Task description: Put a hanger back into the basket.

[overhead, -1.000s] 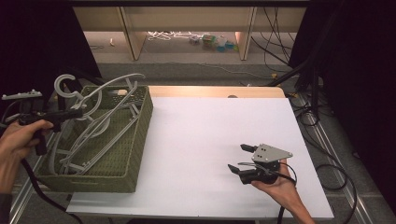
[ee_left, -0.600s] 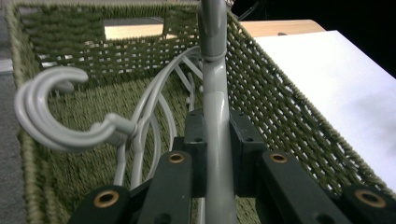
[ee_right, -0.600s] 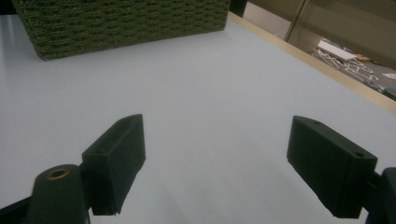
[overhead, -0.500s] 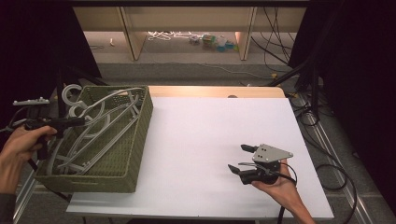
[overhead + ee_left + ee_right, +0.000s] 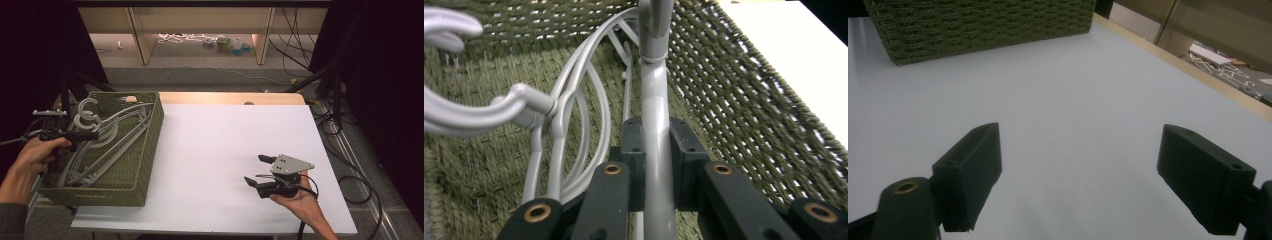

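Note:
A green woven basket (image 5: pixel 150 150) at the table's left holds several grey plastic hangers (image 5: pixel 112 142). My left gripper (image 5: pixel 92 135) is over the basket's left side, shut on the arm of one grey hanger (image 5: pixel 656 125), which runs straight up between its jaws. More hangers (image 5: pixel 574 95) lie beside it, their hooks (image 5: pixel 449 30) curling at the left of the left gripper view. My right gripper (image 5: pixel 259 170) rests low over the white table (image 5: pixel 215 145) at the front right, open, with nothing between its fingers (image 5: pixel 970 170).
The basket's side (image 5: pixel 978 25) stands far ahead in the right gripper view. A wooden strip (image 5: pixel 230 98) edges the table's far side. Cables (image 5: pixel 360 185) trail on the floor at the right, and shelving (image 5: pixel 200 30) stands beyond the table.
My left gripper has moved down and nearer with the hanger, and the hooks now sit lower over the basket. The right gripper has stayed put.

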A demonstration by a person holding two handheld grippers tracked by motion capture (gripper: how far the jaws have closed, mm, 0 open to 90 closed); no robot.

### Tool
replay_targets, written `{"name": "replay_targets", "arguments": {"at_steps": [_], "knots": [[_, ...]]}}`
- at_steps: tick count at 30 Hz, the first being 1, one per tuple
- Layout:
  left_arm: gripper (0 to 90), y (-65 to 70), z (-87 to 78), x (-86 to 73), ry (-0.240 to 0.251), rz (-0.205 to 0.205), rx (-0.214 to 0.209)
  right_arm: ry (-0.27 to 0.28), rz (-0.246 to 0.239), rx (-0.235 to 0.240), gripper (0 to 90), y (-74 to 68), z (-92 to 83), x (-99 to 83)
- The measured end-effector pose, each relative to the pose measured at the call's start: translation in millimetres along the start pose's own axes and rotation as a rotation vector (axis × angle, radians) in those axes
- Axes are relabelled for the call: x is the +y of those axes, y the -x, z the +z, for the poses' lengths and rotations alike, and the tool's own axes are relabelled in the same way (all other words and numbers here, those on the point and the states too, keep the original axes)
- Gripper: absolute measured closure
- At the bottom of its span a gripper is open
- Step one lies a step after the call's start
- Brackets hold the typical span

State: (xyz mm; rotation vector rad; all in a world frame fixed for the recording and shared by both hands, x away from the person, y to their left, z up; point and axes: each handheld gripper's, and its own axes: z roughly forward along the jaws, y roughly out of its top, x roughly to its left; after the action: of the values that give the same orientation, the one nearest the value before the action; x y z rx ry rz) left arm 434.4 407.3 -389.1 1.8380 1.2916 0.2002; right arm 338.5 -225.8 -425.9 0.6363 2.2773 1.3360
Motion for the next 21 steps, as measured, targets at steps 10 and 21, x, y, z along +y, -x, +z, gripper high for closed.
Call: {"name": "replay_targets", "arguments": {"at_steps": [10, 21], "knots": [[78.2, -10.6, 9.8, -12.3, -0.023, -0.051, 0.042, 0.007, 0.001, 0.0, 18.9, -0.9, 1.7, -0.1], [66.4, -13.4, 16.3, -15.3, -0.076, -0.042, 0.149, 0.003, -0.002, 0.006, 19.0, -0.5, 0.5, 0.4]]}}
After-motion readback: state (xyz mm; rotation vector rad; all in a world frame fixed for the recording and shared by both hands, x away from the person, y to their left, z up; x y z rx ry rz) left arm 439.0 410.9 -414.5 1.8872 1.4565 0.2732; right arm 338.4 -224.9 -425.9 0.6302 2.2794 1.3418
